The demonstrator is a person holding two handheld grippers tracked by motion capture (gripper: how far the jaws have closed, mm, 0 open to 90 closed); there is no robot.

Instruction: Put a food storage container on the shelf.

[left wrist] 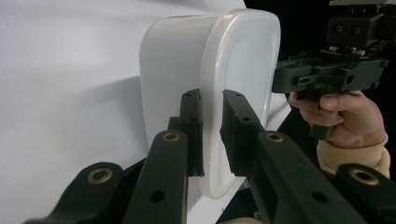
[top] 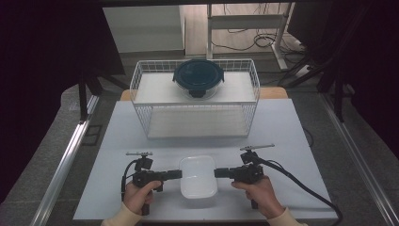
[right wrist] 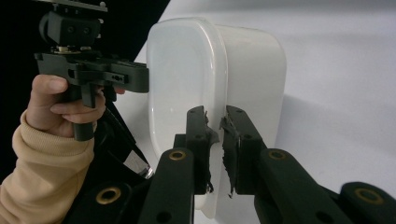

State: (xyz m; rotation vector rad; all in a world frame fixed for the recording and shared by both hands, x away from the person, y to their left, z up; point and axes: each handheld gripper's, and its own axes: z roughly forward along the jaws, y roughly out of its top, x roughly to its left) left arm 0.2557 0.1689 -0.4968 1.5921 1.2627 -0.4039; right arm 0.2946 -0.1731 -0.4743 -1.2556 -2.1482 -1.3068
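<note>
Both tongs at work on one thing: a white, rounded-rectangular plastic container (top: 198, 181) with a flat translucent lid, sitting on the pale grey counter (top: 282, 136) near its front edge, between the person's two hands.

Left tongs (top: 180, 174) – held level, pointing inward at the container's left side. In the left gripper view the two black pads (left wrist: 192, 121) are drawn in narrow on the lid's rim (left wrist: 212, 126), one either side of it, pressing. Gripped, not just near.

Right tongs (top: 216, 173) – mirror arrangement, pointing inward at the container's right side. In the right gripper view the pads (right wrist: 198, 135), frayed at the edges, pinch the rim (right wrist: 217, 140) of the same lid between them. Jaws narrow, closed on the rim.

Each gripper view also catches the opposite hand and its gripper beyond the container: right hand (left wrist: 338, 114) with a cream cuff, left hand (right wrist: 56, 105) with a cream sleeve.

Hands: left hand (top: 139, 193) and right hand (top: 259, 192) wrap the grips from below, forearms coming in at the counter's front edge. Black cable (top: 301, 186) trails off the right gripper toward the lower right.

Further back on the counter: a white wire basket rack (top: 195, 101). On its upper level sits a round glass container with a dark blue clip lid (top: 198, 77), well apart from the white container
</note>
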